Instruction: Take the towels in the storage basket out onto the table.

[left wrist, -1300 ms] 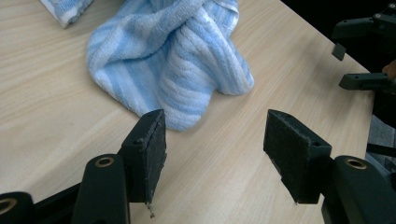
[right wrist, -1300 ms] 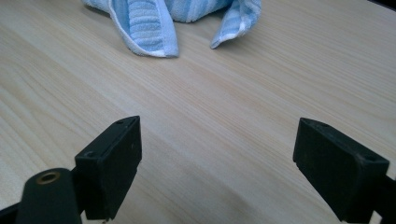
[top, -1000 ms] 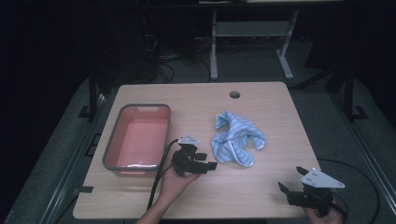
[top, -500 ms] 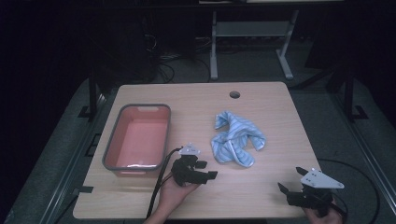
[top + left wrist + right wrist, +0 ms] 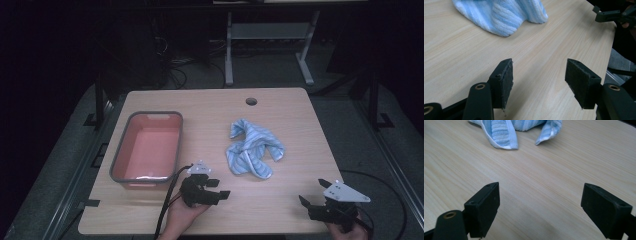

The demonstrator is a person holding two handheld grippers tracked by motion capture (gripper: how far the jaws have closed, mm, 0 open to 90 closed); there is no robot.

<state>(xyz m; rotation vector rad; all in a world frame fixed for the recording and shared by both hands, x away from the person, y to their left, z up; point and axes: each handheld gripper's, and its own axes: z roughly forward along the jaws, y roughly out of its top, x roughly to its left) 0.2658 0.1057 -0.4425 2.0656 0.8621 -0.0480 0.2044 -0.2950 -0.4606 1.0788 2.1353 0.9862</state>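
Note:
A crumpled blue-and-white striped towel (image 5: 254,149) lies on the wooden table (image 5: 290,120), right of centre. My left gripper (image 5: 218,188) hovers low near the front edge, just left of the towel, open and holding nothing. In the left gripper view the towel (image 5: 504,15) lies ahead past the open gripper (image 5: 537,75). At the front right corner my right gripper (image 5: 312,192) is open wide and empty. The right gripper view has the towel (image 5: 509,130) at the top, beyond the spread gripper (image 5: 540,207).
A grey-rimmed tub with a pink inside (image 5: 118,160) stands at the left of the table. A round cable hole (image 5: 251,101) sits near the far edge. A metal stand and cables lie on the dark floor behind. The other gripper (image 5: 611,16) appears at top right of the left gripper view.
My left gripper has drawn back toward the front edge, away from the towel. The right gripper has stayed put.

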